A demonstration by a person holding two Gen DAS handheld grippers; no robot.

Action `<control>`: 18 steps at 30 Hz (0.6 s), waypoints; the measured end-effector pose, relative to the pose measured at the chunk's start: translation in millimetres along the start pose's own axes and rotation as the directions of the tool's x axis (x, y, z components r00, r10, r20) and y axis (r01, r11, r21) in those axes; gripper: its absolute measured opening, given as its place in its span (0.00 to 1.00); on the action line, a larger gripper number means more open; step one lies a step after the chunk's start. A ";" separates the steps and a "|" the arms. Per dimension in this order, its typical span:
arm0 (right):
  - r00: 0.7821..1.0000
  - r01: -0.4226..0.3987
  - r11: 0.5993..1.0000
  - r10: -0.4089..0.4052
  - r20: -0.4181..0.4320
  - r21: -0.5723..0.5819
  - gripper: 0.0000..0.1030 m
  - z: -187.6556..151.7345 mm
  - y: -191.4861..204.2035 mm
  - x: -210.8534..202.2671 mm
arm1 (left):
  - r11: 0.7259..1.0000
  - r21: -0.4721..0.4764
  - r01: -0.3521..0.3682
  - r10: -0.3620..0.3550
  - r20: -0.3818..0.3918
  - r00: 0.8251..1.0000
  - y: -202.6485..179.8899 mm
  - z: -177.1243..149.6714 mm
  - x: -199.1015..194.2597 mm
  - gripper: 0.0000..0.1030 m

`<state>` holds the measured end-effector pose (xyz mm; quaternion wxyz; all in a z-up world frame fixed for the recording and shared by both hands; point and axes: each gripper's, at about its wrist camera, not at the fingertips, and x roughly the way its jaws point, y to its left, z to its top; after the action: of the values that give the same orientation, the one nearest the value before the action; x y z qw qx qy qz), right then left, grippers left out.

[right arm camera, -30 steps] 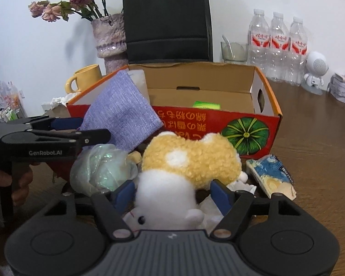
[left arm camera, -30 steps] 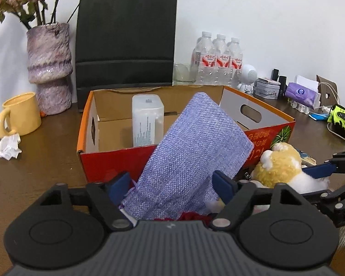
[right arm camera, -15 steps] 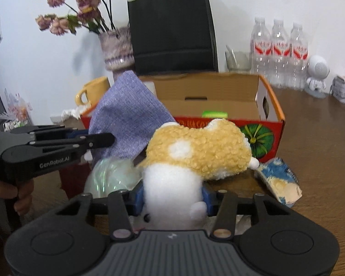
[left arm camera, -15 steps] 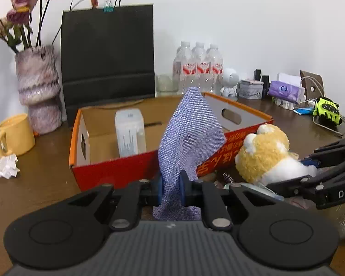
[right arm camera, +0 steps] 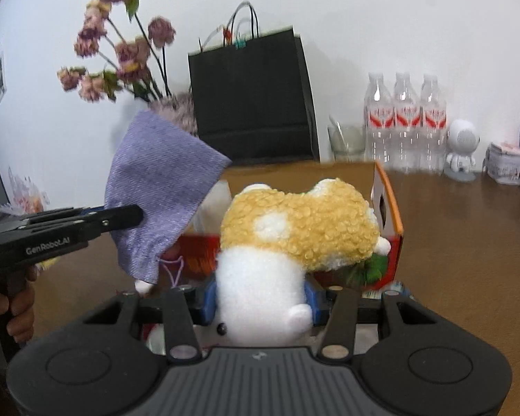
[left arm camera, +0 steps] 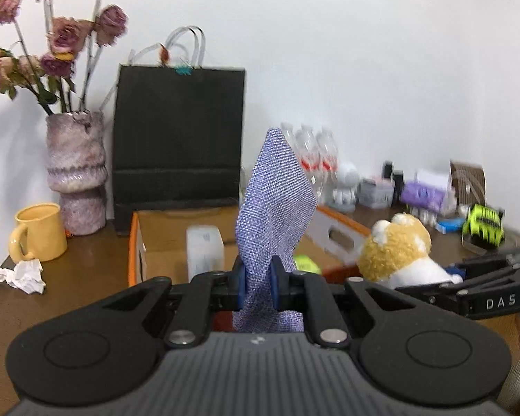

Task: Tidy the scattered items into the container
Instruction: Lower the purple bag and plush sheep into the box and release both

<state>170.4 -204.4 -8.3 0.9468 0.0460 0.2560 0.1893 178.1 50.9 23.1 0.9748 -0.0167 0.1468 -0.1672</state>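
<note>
My left gripper (left arm camera: pixel 258 286) is shut on a purple woven pouch (left arm camera: pixel 275 215) and holds it upright above the near side of the open cardboard box (left arm camera: pixel 163 228). The pouch also shows in the right wrist view (right arm camera: pixel 159 187), pinched by the left gripper (right arm camera: pixel 131 216). My right gripper (right arm camera: pixel 258 300) is shut on a yellow-and-white plush toy (right arm camera: pixel 294 228), lifted in front of the box's right end (right arm camera: pixel 386 204). The plush also shows in the left wrist view (left arm camera: pixel 395 253). Inside the box stand a white translucent container (left arm camera: pixel 204 251) and a green item (left arm camera: pixel 306 265).
A black paper bag (left arm camera: pixel 178 142) and a vase of dried flowers (left arm camera: pixel 76 170) stand behind the box. A yellow mug (left arm camera: pixel 40 232) and crumpled tissue (left arm camera: pixel 15 275) are at the left. Water bottles (right arm camera: pixel 404 121), a small white figure (right arm camera: pixel 462 149) and desk clutter (left arm camera: pixel 430 194) line the back right.
Both grippers closed on their items, the left on the pouch and the right on the plush, and lifted them off the table; the box now sits lower in both views.
</note>
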 end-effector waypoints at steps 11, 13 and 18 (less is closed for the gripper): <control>0.996 0.044 0.998 -0.041 0.083 -0.032 0.45 77.1 -21.8 40.1 | 0.980 -0.156 -0.121 0.126 0.024 0.992 54.2 50.9 54.6 0.14; 0.997 0.048 0.998 -0.046 0.061 -0.030 0.45 84.0 -27.2 62.5 | 0.976 -0.155 -0.151 0.150 -0.013 0.989 62.6 49.6 73.3 0.14; 0.998 0.058 0.998 -0.059 -0.024 -0.032 0.45 86.5 -40.5 118.8 | 0.973 -0.098 -0.210 0.200 -0.098 0.975 76.0 41.1 110.0 0.15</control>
<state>322.2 -195.6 3.5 0.9493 0.0213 0.2662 0.1659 313.5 85.6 25.4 0.9771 -0.0469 0.1992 -0.0579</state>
